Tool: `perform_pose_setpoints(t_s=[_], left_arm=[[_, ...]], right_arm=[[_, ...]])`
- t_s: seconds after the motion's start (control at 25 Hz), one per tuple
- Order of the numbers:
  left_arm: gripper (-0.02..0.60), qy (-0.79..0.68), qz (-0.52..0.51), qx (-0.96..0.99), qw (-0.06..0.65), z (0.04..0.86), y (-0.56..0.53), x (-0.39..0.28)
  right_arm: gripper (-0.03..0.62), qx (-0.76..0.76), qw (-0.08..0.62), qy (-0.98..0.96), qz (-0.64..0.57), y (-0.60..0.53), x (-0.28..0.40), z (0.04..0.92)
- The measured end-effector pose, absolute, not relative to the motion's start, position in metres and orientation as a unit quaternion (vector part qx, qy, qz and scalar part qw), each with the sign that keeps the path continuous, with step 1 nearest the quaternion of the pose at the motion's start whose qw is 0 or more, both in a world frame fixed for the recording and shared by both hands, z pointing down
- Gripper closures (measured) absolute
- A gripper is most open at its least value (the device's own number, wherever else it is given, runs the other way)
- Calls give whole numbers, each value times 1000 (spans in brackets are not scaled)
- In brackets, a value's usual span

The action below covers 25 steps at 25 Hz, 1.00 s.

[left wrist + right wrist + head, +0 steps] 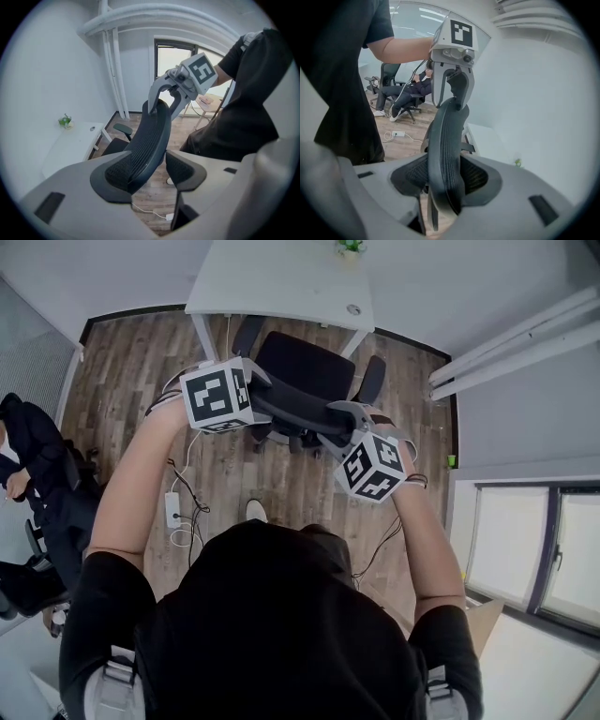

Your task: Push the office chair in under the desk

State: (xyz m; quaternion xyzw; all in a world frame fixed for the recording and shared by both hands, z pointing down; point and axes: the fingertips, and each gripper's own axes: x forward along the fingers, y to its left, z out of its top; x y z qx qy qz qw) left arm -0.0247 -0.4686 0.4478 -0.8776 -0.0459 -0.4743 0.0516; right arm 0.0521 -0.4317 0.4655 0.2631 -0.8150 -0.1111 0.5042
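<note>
A black office chair stands in front of the white desk, its seat partly under the desk's near edge. Its mesh backrest runs between both grippers. My left gripper is at the backrest's left end; one pad touches the mesh, the other stands off with floor showing in the gap. My right gripper is shut on the backrest's right end, pads against both faces. In the head view the left gripper and right gripper flank the backrest's top edge.
A small green plant sits on the desk's far side. A power strip and cables lie on the wooden floor at my left. A person sits on another chair at the far left. White walls and a window close the right.
</note>
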Motion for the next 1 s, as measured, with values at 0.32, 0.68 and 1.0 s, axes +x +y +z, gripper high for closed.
perform_pose_setpoints(t_s=[0.32,0.68,1.0], left_arm=[[357,32,-307,-951,3,377,-439,-22],[404,146,-101,-984,15,318,-407,32],[452,229,20,-973,10,297,-396,41]], right_arm=[[418,273,359,-891,-50,-407,59,409],[421,386,116,-914,-41,-400,103,328],[428,426,14,-904,-19,-383,121,310]])
